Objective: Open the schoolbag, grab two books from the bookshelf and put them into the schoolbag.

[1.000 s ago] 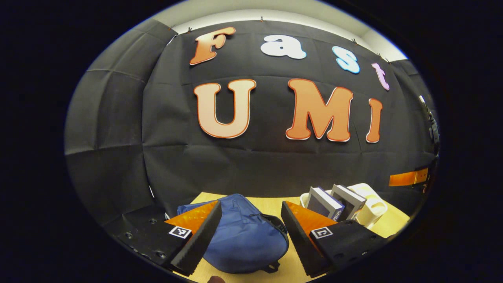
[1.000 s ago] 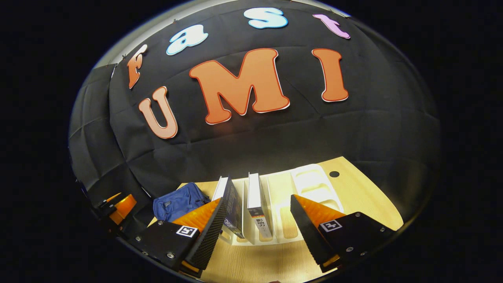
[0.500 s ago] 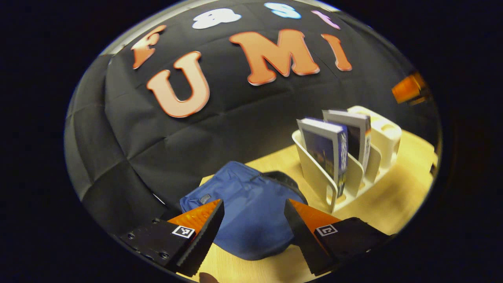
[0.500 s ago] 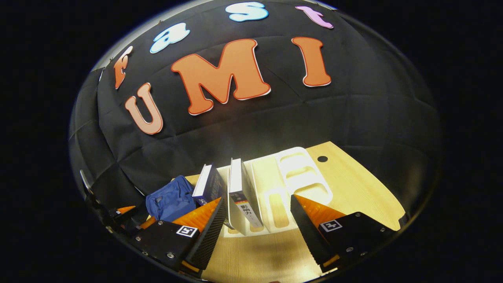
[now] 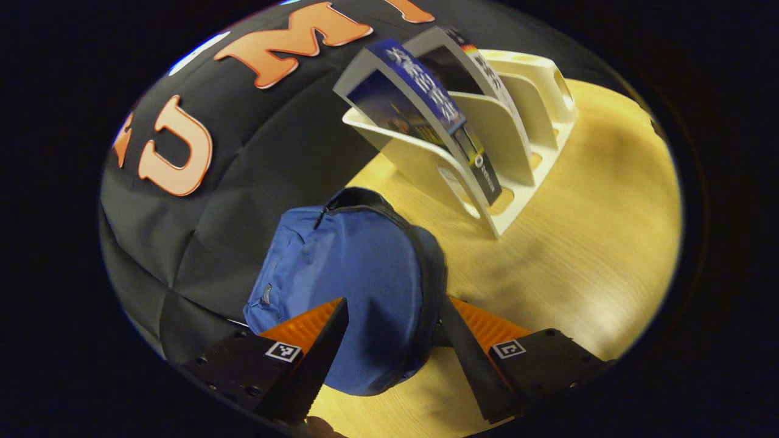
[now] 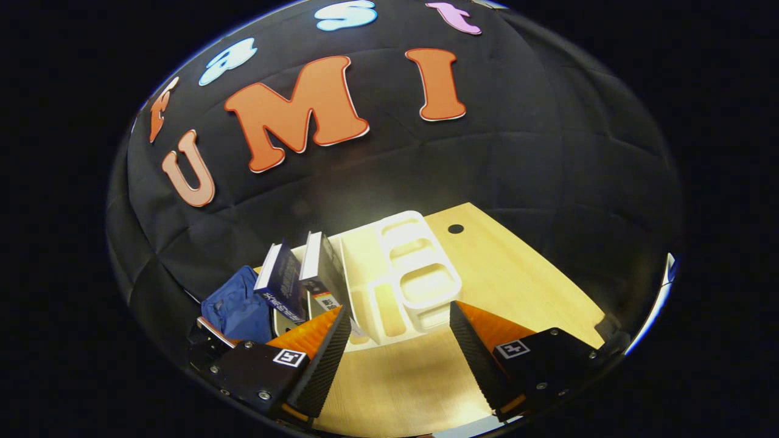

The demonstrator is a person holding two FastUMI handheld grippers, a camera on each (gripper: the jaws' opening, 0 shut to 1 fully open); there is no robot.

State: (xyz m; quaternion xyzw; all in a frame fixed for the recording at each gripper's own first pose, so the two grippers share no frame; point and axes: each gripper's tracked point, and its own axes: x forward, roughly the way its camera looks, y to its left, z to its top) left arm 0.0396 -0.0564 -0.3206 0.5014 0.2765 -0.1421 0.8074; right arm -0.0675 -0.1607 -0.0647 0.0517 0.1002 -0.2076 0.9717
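Note:
A blue schoolbag (image 5: 359, 286) lies on the wooden table, its black zipper edge running along its right side; it looks closed. My left gripper (image 5: 392, 316) hovers open just over the bag's near end, one finger on each side of it. Two books (image 5: 420, 97) lean in the white bookshelf (image 5: 523, 152) behind the bag. In the right gripper view the same bookshelf (image 6: 398, 280) stands ahead with the two books (image 6: 301, 277) in its left slots and the schoolbag (image 6: 237, 307) beyond them. My right gripper (image 6: 398, 328) is open in front of the shelf, holding nothing.
The wooden table (image 6: 523, 286) stretches to the right of the shelf, with a small dark hole (image 6: 455, 229) near its back edge. The black cloth wall (image 6: 487, 170) stands close behind the table.
The left gripper has tipped down and moved in over the bag, which now lies between its fingers. The right gripper has drifted right, so the books and shelf sit further left.

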